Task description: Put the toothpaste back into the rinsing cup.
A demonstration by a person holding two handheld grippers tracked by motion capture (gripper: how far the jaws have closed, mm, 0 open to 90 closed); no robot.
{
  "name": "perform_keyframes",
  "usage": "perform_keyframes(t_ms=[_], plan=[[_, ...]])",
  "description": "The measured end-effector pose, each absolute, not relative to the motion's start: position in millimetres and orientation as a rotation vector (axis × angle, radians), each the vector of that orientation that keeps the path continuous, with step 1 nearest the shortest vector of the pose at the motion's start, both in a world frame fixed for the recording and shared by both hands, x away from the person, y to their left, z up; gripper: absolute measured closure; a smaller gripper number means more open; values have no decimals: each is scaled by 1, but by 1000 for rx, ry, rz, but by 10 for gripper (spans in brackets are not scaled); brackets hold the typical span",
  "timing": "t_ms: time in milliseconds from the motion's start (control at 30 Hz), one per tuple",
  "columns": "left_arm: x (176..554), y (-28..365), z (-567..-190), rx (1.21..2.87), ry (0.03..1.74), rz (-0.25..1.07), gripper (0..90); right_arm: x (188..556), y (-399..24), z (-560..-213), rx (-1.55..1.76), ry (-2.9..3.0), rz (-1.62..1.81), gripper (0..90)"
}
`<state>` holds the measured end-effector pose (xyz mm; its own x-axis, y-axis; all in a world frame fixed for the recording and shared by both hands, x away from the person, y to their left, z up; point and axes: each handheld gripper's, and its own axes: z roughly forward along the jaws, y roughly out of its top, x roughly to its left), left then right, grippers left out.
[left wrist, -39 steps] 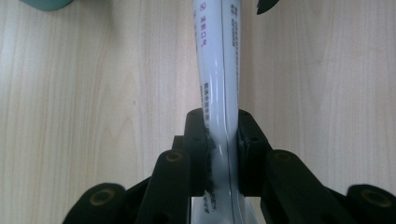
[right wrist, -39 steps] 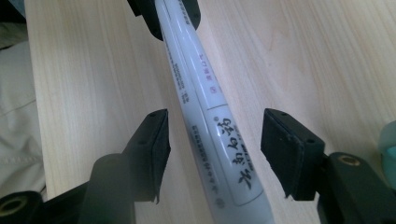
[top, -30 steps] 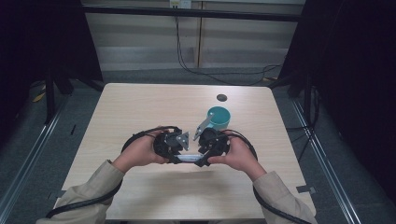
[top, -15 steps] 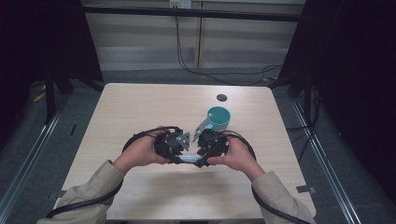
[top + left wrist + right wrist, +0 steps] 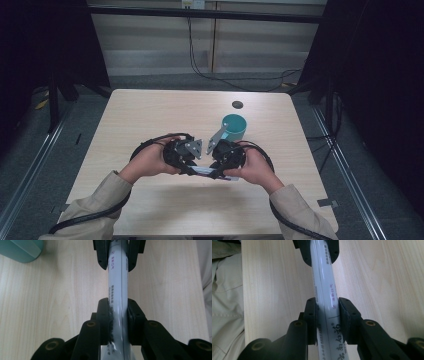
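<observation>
A: What is held by each hand-held gripper?

B: A white printed tube (image 5: 117, 290) is clamped by the left hand-held gripper (image 5: 117, 320) and, farther along, by the right hand-held gripper (image 5: 325, 322), whose jaws have just been closing onto it.

A: Where is it held?

B: Just above the tabletop (image 5: 150, 115), near the teal cup (image 5: 234, 127), on the person's side.

A: How would it handle?

B: It is judged light, smooth, perhaps squashable; the ends are best gripped.

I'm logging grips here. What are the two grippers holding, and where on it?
A white printed tube: the left gripper clamps one end, the right gripper the other.
</observation>
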<state>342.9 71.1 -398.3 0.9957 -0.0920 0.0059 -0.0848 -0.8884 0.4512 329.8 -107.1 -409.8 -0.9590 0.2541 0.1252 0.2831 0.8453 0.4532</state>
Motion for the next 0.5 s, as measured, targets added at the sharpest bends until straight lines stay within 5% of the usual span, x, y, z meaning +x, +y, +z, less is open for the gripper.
perform_keyframes(t_ms=[167, 300, 500], plan=[[346, 75, -398, 2617, -143, 5, 687, 329, -109, -410, -451, -2959, -780, 732], [349, 79, -393, 2525, -64, 31, 480, 330, -114, -409, -473, -2955, -782, 746], [350, 85, -395, 2554, -63, 78, 436, 327, -119, -411, -478, -2963, -764, 749]])
